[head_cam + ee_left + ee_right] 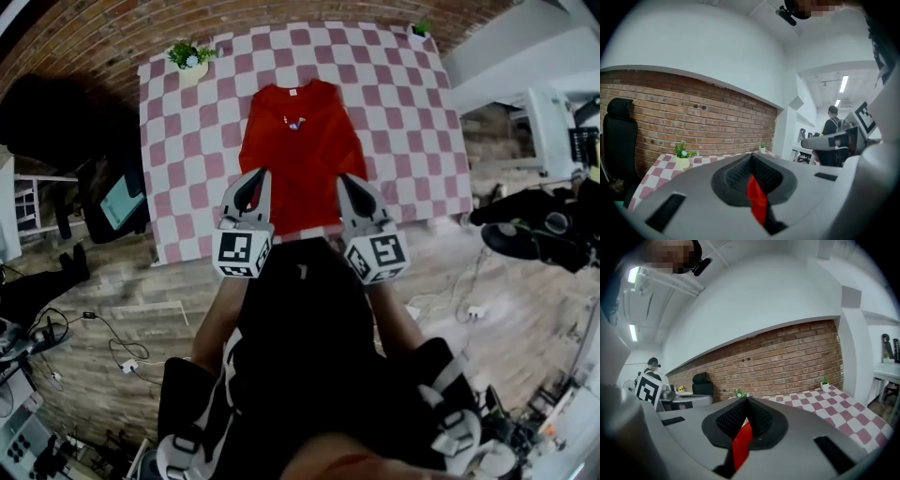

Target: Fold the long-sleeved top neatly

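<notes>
The red long-sleeved top (300, 141) lies lengthwise on the checked tablecloth (187, 169), collar at the far end, with no sleeve sticking out at the sides. My left gripper (251, 180) is at the near left part of the top, and my right gripper (349, 184) at the near right part. In the left gripper view the left gripper (751, 163) is shut on a strip of red fabric (757, 200). In the right gripper view the right gripper (745, 405) is shut on red fabric (740, 445) too. Both point almost level toward the brick wall.
A potted plant (190, 58) stands at the table's far left corner and a smaller one (419, 31) at the far right. A black chair (56, 122) is left of the table. A person (830, 124) stands at desks in the background. Cables lie on the wooden floor.
</notes>
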